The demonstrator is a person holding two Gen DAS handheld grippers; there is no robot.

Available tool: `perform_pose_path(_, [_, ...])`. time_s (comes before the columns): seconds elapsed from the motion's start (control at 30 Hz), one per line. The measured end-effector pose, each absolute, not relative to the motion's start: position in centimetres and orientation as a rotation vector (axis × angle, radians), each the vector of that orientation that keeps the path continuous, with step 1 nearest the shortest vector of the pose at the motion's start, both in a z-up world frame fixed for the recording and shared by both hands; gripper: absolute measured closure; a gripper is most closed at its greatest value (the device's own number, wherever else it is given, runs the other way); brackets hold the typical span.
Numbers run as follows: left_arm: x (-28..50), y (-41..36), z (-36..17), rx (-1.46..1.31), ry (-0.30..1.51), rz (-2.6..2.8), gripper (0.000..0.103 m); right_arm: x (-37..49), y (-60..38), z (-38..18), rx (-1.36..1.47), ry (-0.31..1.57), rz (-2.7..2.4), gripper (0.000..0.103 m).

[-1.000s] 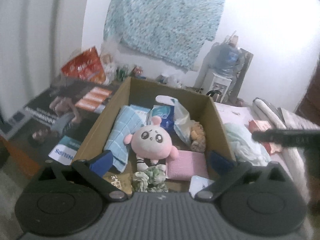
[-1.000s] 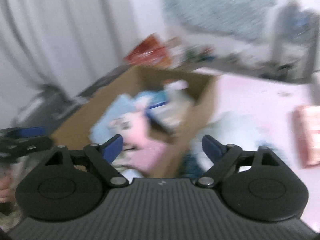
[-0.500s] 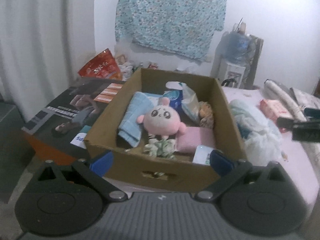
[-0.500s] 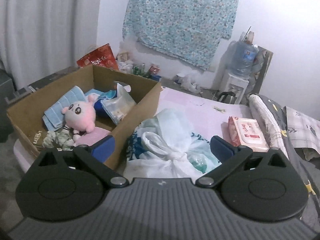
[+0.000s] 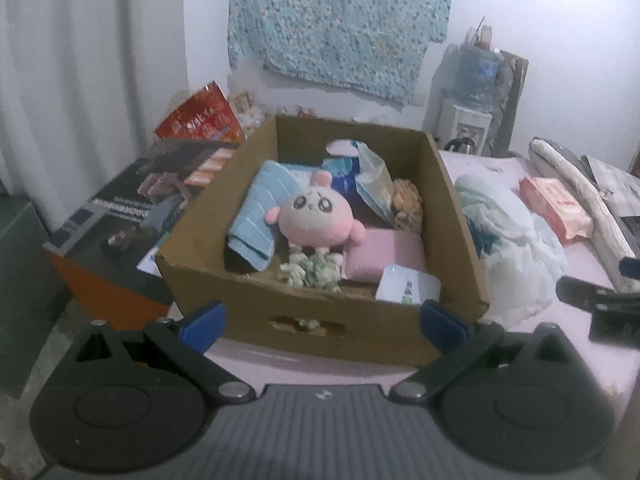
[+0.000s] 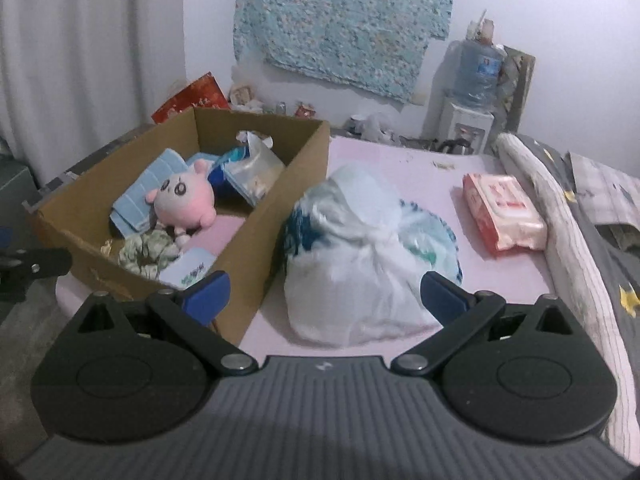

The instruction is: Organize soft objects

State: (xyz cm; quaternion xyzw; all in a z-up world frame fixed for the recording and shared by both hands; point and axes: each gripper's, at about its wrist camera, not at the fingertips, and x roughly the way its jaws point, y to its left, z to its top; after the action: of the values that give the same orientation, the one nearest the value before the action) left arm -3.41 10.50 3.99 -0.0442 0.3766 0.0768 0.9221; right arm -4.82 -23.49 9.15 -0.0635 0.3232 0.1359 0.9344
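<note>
A cardboard box (image 5: 256, 304) (image 6: 280, 184) sits on a pink bed. Inside lie a pink plush toy (image 5: 316, 220) (image 6: 184, 200), a blue towel (image 5: 260, 208) (image 6: 148, 192), a pink folded cloth (image 5: 384, 256), a green-white scrunchie (image 5: 316, 276) (image 6: 148, 252), a clear bag (image 5: 374, 184) and a small white pack (image 5: 408, 288). A tied white plastic bag (image 6: 360, 248) (image 5: 508, 236) of soft things lies right of the box. My left gripper (image 5: 324, 320) is open and empty before the box's near wall. My right gripper (image 6: 324, 292) is open and empty before the white bag.
A pink wipes pack (image 6: 504, 208) (image 5: 556, 208) lies on the bed at the right, beside a rolled grey blanket (image 6: 560, 232). A dark printed carton (image 5: 132, 208) stands left of the box. A water dispenser (image 6: 476, 92) stands at the back wall.
Both grippers have pulled back from the box and the views have steadied. The box and white bag look farther off. Nothing was picked up.
</note>
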Motion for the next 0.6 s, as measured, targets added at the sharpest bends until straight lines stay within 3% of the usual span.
perform_pose_path(0.6, [-3.3,8.3,2.5,0.020,0.803,0.093,0.000,-6.6,-23.9,7.1,-0.030,0.803,0.256,0.001])
